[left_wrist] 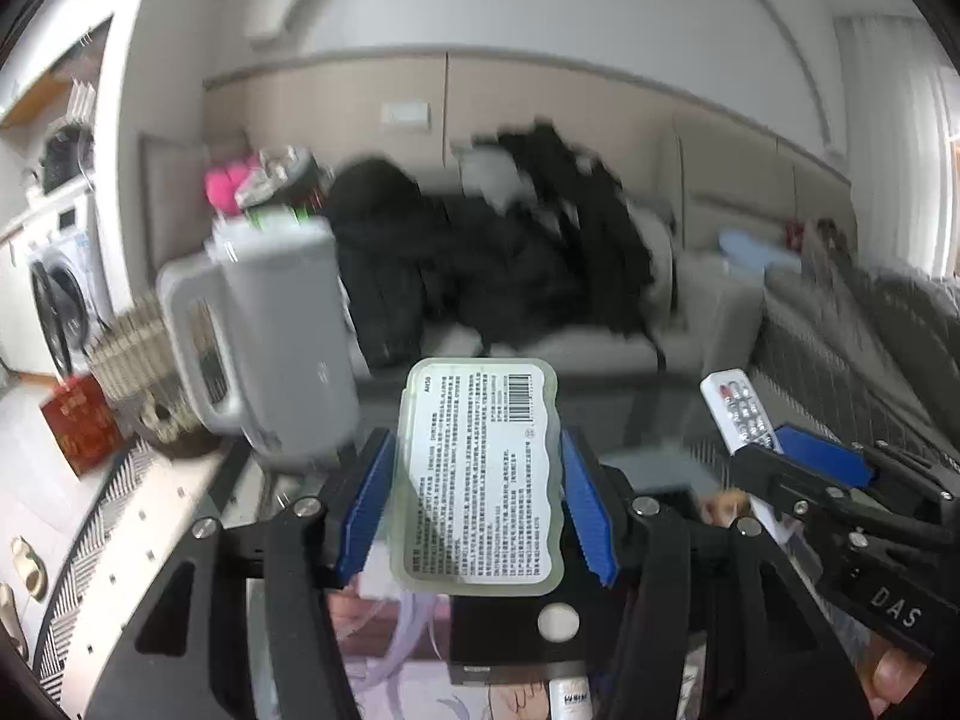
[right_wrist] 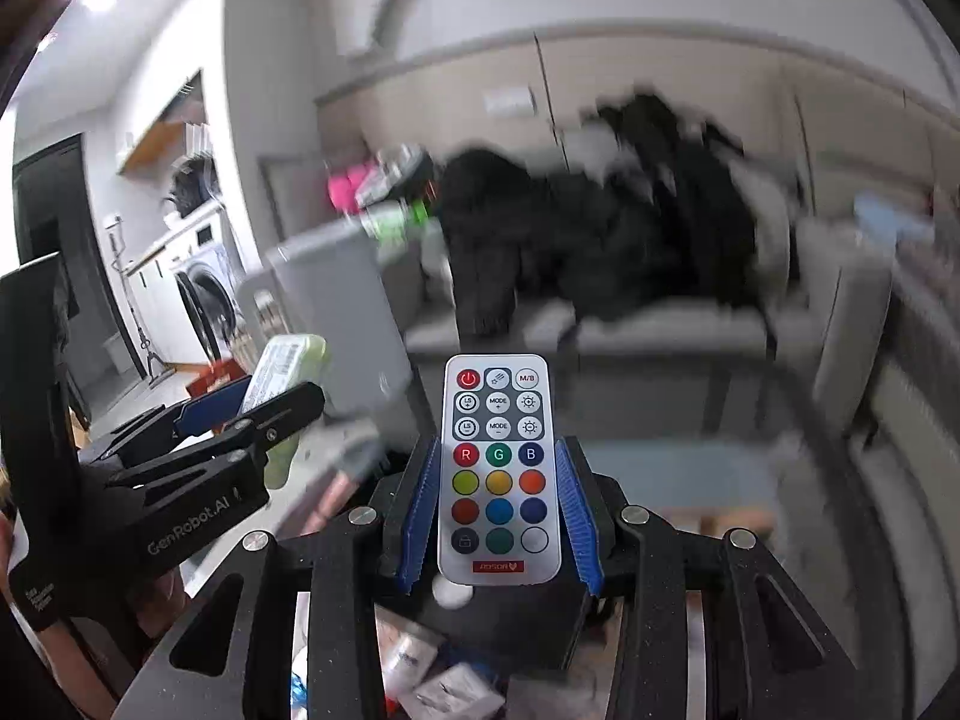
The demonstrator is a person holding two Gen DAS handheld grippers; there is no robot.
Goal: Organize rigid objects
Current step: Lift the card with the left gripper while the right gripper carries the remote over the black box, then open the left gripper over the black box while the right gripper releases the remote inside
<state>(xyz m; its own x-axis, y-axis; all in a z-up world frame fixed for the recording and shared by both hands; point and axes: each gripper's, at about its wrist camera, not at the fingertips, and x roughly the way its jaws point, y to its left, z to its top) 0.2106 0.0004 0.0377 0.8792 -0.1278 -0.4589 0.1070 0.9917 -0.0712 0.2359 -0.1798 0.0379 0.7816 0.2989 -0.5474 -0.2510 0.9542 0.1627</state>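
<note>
Pale green translucent plastic fills your left gripper (left_wrist: 477, 474): the flat case (left_wrist: 480, 474) sits clamped between the blue pads (left_wrist: 366, 510), its long axis running straight out along the fingers, its white printed label with a barcode facing the camera. Your right gripper (right_wrist: 498, 474) is likewise closed on the white remote (right_wrist: 498, 468), long axis forward, coloured buttons up, power button at the far tip. Both things are carried in the air above the glass table (left_wrist: 630, 414), side by side and near each other (the case to the left). The grey jug (left_wrist: 270, 336) stands ahead-left, closer to your left hand, so I'd judge that side's set-down needs the more care; background blur hides exact clearance.
</note>
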